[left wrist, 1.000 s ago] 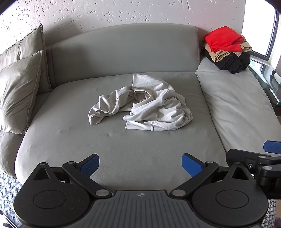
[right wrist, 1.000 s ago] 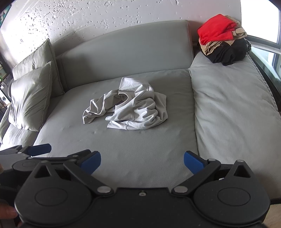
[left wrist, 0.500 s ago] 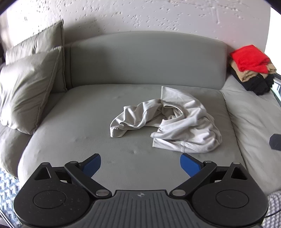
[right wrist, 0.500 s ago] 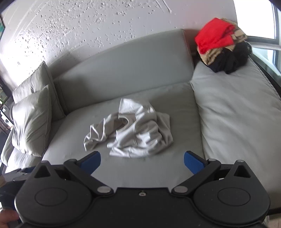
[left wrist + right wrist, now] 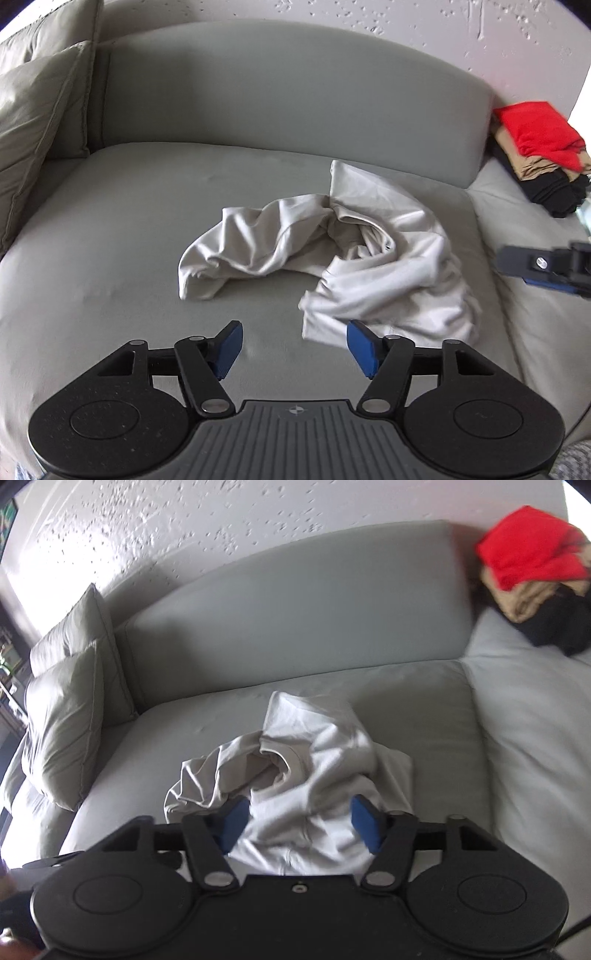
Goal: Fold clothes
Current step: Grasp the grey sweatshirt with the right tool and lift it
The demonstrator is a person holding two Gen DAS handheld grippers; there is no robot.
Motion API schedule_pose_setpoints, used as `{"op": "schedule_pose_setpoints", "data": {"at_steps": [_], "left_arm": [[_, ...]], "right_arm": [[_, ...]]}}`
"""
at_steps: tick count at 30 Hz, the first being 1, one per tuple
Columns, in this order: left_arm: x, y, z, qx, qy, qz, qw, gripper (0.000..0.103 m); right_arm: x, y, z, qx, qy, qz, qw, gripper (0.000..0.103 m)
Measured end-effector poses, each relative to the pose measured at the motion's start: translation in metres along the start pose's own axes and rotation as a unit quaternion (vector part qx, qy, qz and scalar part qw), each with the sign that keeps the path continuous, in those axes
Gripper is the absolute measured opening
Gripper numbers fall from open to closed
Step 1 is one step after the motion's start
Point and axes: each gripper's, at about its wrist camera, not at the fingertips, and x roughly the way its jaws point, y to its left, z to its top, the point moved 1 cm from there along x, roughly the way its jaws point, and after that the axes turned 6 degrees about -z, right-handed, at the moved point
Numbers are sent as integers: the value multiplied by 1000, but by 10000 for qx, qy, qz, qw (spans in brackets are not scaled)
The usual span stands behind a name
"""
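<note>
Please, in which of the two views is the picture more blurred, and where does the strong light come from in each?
Right wrist view: more blurred, the crumpled light grey garment and the pile of red, tan and black clothes are smeared; glare washes the textured white wall at upper left. Left wrist view: sharper, garment folds are crisp; an overexposed bright patch sits at the upper right edge, and fisheye bends the grey sofa backrest.

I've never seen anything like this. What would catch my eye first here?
Probably the crumpled pale shirt lying in the middle of the grey sofa. Next, the bright red cloth on top of a stack of clothes at the sofa's far right corner. Both black grippers, left and right, hang open just before the shirt.
</note>
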Motion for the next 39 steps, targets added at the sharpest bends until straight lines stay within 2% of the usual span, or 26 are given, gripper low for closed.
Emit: {"op": "schedule_pose_setpoints", "data": {"at_steps": [3,7,9,13,15,16,17,18,21,23,25,28,30,32,36,39], "left_arm": [[17,4,9,-47,-27,132,9999,63],[38,17,17,-435,121,115,9989,66],[46,21,18,-495,221,176,9984,64],[53,27,16,-495,336,304,9977,62],[55,28,14,-457,371,320,9977,62],[54,28,12,-441,382,328,9978,62],[53,27,11,-423,392,327,9978,62],[52,26,10,-404,403,327,9978,62],[41,20,5,-346,356,238,9985,62],[31,15,2,-301,304,152,9990,62],[17,5,-6,-168,278,37,9995,62],[-3,-11,-18,32,239,-135,9996,63],[-17,-21,-25,165,213,-250,9993,63],[-30,-32,-33,301,191,-369,9987,63],[-48,-53,-55,516,305,-739,9955,63],[-57,-69,-69,597,424,-908,9932,62]], "right_arm": [[33,8,13,-155,98,42,9998,58],[81,20,26,-354,318,66,9988,58],[103,27,29,-532,392,55,9978,58],[139,42,28,-829,574,-87,9949,58],[152,48,23,-1112,557,-294,9918,56],[156,51,21,-1302,484,-453,9893,49],[156,51,19,-1403,405,-619,9873,16],[157,51,18,-1501,326,-785,9850,4],[129,26,24,-687,34,-578,9960,4],[95,2,27,-62,-276,-526,9982,4],[56,-30,24,678,-549,-513,9949,4],[-6,-90,5,1849,-777,-565,9781,3],[-43,-129,-22,2519,-731,-537,9635,3],[-80,-156,-59,2929,-628,-581,9523,3],[-120,-188,-125,3130,-150,-1007,9443,3],[-119,-191,-155,2996,387,-1141,9464,13]]}}
